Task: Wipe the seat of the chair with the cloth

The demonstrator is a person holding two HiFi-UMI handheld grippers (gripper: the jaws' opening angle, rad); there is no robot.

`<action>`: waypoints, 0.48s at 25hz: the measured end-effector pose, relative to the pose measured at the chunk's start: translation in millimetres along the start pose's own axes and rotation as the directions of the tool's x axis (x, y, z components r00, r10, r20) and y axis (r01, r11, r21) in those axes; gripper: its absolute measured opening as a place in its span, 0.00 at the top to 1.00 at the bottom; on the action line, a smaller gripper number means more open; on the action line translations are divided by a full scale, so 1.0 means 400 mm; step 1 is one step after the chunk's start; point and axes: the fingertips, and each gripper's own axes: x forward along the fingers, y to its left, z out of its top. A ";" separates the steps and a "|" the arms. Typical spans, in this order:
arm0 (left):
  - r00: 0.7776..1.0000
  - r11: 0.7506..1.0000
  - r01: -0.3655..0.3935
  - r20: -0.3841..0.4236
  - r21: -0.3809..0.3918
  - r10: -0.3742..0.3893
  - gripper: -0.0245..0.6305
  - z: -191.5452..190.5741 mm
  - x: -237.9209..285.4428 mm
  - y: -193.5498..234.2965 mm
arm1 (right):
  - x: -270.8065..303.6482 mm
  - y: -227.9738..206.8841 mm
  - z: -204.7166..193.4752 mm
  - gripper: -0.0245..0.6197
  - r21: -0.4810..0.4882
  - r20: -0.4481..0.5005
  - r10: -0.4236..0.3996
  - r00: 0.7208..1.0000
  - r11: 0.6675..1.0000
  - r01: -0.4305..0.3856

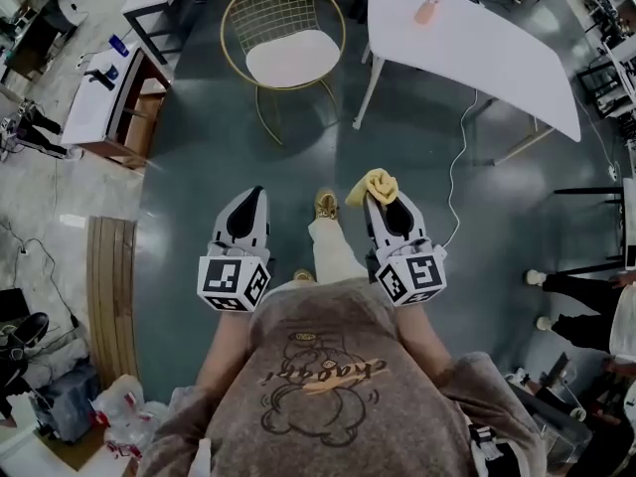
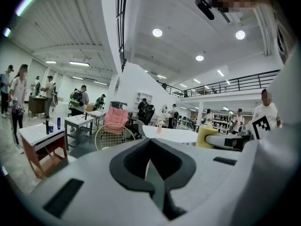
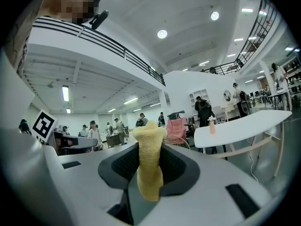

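Cloth, yellow and bunched, sat pinched between jaws of right gripper, top end poking past tips. Left gripper was clenched on nothing, jaws together. Both grippers were held side by side above grey floor. Chair, gold wire frame with white seat, stood ahead beside white table. Cloth was well apart from seat.

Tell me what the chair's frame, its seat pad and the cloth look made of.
Chair frame: thin metal wire, by the look, with a glossy gold finish; the back is an open grid.
Seat pad: soft white upholstery, matte; fabric or leatherette, can't tell.
Cloth: yellow fabric, probably fuzzy microfibre or terry; it folds limply and looks nubbly.
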 end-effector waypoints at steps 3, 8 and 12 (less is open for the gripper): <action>1.000 1.000 0.007 0.000 -0.002 -0.007 0.95 0.003 0.048 0.030 | 0.056 -0.020 -0.002 0.76 -0.004 0.002 -0.007 1.000 1.000 0.007; 1.000 0.999 0.018 0.013 -0.026 -0.017 0.95 0.022 0.148 0.082 | 0.157 -0.064 -0.001 0.76 -0.004 0.001 0.000 1.000 1.000 0.000; 1.000 1.000 0.008 0.004 -0.022 -0.007 0.95 0.056 0.247 0.133 | 0.261 -0.106 0.018 0.76 0.000 -0.011 0.012 1.000 1.000 -0.012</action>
